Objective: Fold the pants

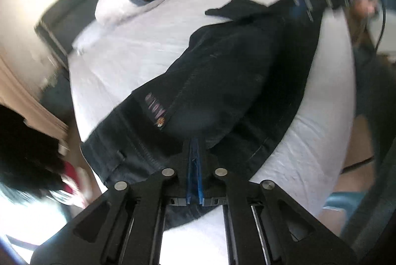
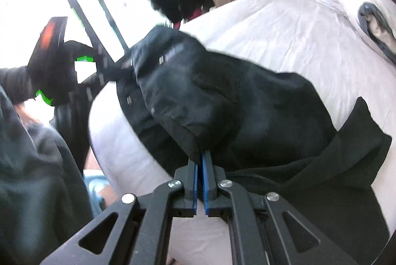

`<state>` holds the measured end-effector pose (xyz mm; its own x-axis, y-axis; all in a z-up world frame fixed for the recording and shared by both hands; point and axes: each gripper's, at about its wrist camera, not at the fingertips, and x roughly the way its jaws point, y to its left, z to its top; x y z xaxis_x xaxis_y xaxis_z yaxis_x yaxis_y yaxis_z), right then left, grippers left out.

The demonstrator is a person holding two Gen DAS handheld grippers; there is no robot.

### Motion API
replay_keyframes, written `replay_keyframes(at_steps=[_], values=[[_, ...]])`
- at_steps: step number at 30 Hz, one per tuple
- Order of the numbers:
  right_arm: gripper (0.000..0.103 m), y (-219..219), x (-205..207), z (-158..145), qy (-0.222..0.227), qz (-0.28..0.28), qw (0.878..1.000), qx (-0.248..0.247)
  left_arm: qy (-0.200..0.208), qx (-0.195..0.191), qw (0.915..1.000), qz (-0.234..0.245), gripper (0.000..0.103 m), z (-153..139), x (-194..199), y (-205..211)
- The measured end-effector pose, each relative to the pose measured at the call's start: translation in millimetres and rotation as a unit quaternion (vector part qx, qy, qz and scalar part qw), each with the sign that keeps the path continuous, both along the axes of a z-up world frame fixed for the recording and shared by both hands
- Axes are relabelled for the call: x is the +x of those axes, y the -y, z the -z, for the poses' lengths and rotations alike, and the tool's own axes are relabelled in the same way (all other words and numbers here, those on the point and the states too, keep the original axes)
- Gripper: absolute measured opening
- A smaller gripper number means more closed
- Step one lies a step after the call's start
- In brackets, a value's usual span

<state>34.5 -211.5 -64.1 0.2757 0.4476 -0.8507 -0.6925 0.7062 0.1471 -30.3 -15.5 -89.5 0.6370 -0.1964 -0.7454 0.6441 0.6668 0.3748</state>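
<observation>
With black jeans spread across a white-sheeted bed, we are at the lifting stage of a fold, each of us — or rather each hand — carrying a pinch of denim. Our left gripper has its blue pads nearly together at the waistband edge, cloth seemingly caught at the tips; our right gripper nips a raised fold of the same dark fabric, which tents up from the mattress. Both tools tilt steeply down toward the bed, the left one also visible in the right wrist view at the garment's far end. Next, we judge, both held edges must travel together over the rest of the jeans and settle flat, without slipping.
</observation>
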Motion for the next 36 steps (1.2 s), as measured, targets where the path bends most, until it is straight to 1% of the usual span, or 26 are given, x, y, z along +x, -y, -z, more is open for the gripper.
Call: replay_keyframes(at_steps=[1, 2, 4, 5, 6, 7, 8, 10, 12, 14, 15, 17, 18, 21, 24, 25, 26, 27, 28, 30, 31, 32, 33, 34, 36], values=[[0.005, -2.7, 2.1, -1.5, -0.001, 0.006, 1.0, 0.009, 0.02, 0.02, 0.9996, 0.003, 0.01, 4.7, -3.2, 7.4], [0.005, -1.4, 4.7, -4.5, -0.002, 0.011, 1.0, 0.017, 0.05, 0.036, 0.9981, 0.005, 0.013, 7.5, -6.6, 14.7], [0.005, 2.4, 7.9, -11.2, -0.005, 0.02, 0.999, 0.033, 0.09, 0.052, 0.9946, 0.0, 0.022, 11.0, -9.5, 22.6], [0.005, 5.4, 10.3, -14.3, -0.01, 0.026, 0.999, 0.045, 0.114, 0.065, 0.9913, -0.001, 0.049, 11.7, -11.5, 26.0], [0.005, 6.8, 11.7, -16.6, -0.013, 0.031, 0.998, 0.052, 0.136, 0.076, 0.9878, 0.007, 0.094, 12.8, -14.7, 29.3], [0.005, 7.5, 12.7, -18.7, -0.015, 0.036, 0.998, 0.058, 0.144, 0.077, 0.9864, 0.017, 0.103, 13.6, -17.9, 31.3], [0.005, 9.5, 15.1, -20.5, -0.017, 0.041, 0.997, 0.064, 0.15, 0.075, 0.9854, 0.029, 0.103, 14.0, -22.2, 32.1], [0.005, 11.3, 18.0, -23.3, -0.018, 0.048, 0.996, 0.07, 0.138, 0.08, 0.9865, 0.038, 0.103, 16.8, -25.8, 34.5], [0.005, 10.5, 19.7, -24.6, -0.018, 0.052, 0.996, 0.077, 0.151, 0.096, 0.983, 0.04, 0.103, 22.4, -31.0, 36.0], [0.005, 9.2, 21.6, -25.4, -0.02, 0.059, 0.994, 0.088, 0.181, 0.112, 0.9764, 0.036, 0.103, 26.4, -34.5, 39.1], [0.005, 10.1, 24.1, -27.4, -0.024, 0.065, 0.993, 0.097, 0.206, 0.127, 0.9698, 0.029, 0.103, 29.0, -34.8, 41.1], [0.005, 13.1, 28.5, -31.3, -0.03, 0.078, 0.99, 0.113, 0.227, 0.144, 0.9628, 0.024, 0.103, 34.1, -33.2, 43.8], [0.005, 15.4, 30.5, -33.7, -0.033, 0.085, 0.988, 0.122, 0.233, 0.147, 0.9611, 0.021, 0.103, 35.6, -31.7, 44.4], [0.005, 21.2, 38.4, -41.7, -0.041, 0.1, 0.983, 0.148, 0.23, 0.152, 0.9612, 0.014, 0.101, 39.5, -27.7, 43.5], [0.005, 21.7, 40.6, -47.5, -0.039, 0.102, 0.982, 0.157, 0.236, 0.172, 0.9563, -0.006, 0.101, 47.7, -19.0, 48.6], [0.005, 21.3, 40.8, -48.5, -0.038, 0.102, 0.981, 0.158, 0.234, 0.174, 0.9565, -0.016, 0.101, 50.2, -13.7, 48.9], [0.005, 20.6, 41.6, -48.6, -0.039, 0.103, 0.981, 0.159, 0.231, 0.172, 0.9575, -0.021, 0.097, 50.5, -9.9, 47.2], [0.005, 20.2, 41.4, -49.0, -0.04, 0.103, 0.981, 0.16, 0.224, 0.167, 0.9597, -0.031, 0.088, 49.9, -5.0, 45.0], [0.005, 19.6, 40.8, -49.9, -0.039, 0.102, 0.981, 0.161, 0.219, 0.163, 0.9613, -0.04, 0.082, 49.5, -0.2, 42.4], [0.005, 20.2, 41.2, -49.9, -0.04, 0.103, 0.98, 0.163, 0.213, 0.161, 0.9623, -0.049, 0.053, 48.7, 2.2, 40.9], [0.005, 21.1, 41.6, -49.9, -0.041, 0.104, 0.98, 0.164, 0.213, 0.161, 0.9623, -0.049, 0.046, 49.1, 1.8, 39.3], [0.005, 21.8, 41.5, -49.1, -0.041, 0.106, 0.98, 0.165, 0.217, 0.163, 0.9612, -0.049, 0.035, 49.8, 1.3, 39.1], [0.005, 22.4, 41.7, -49.0, -0.041, 0.107, 0.979, 0.166, 0.219, 0.162, 0.961, -0.049, 0.029, 50.2, 1.2, 36.9], [0.005, 22.8, 41.8, -48.7, -0.042, 0.108, 0.979, 0.168, 0.219, 0.16, 0.9612, -0.049, 0.029, 48.9, -3.7, 37.9], [0.005, 22.5, 40.4, -48.0, -0.041, 0.107, 0.98, 0.165, 0.223, 0.152, 0.9616, -0.05, 0.019, 46.4, -5.4, 34.3]])
